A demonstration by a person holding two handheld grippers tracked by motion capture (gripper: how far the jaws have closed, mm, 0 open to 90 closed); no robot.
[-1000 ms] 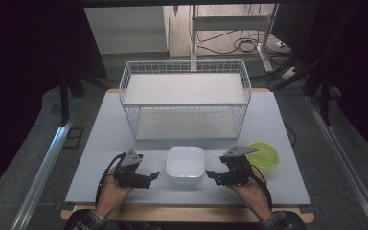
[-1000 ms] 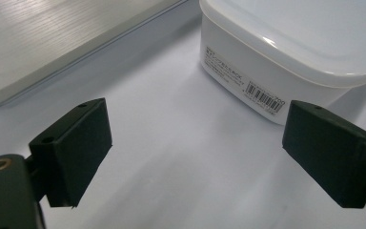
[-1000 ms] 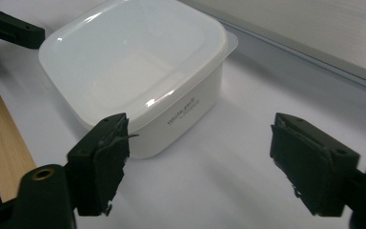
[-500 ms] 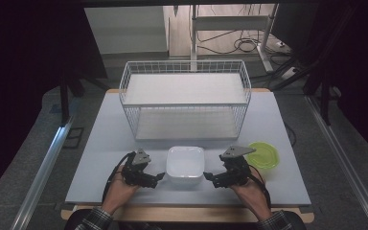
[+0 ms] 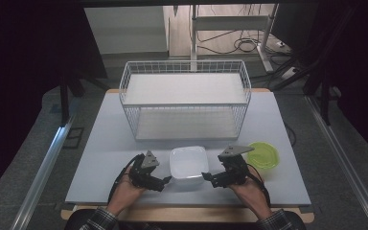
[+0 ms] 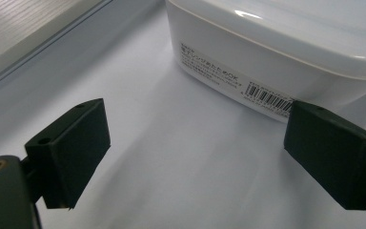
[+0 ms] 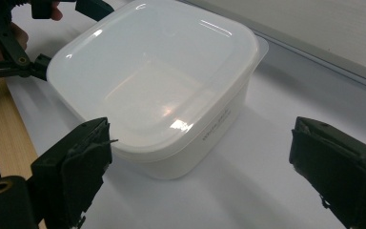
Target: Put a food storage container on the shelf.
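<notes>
You are flanking white lidded container [image 5: 188, 164]: left gripper [image 5: 165, 182] nearer, almost touching; right gripper [image 5: 207, 178] just beside. Both grippers gaping wide, right's jaws just been opening, gripping nothing.

The container [image 7: 171, 100] looks like white, glossy, smooth plastic, its lid [image 7: 152, 71] translucent and shiny, with a printed paper label [image 6: 228, 76] on its wall. The basket [image 5: 186, 98] is white coated wire. The worktop [image 5: 105, 143] is smooth and matt, edged with wood. The bowl [image 5: 263, 154] looks like green glossy plastic.
</notes>
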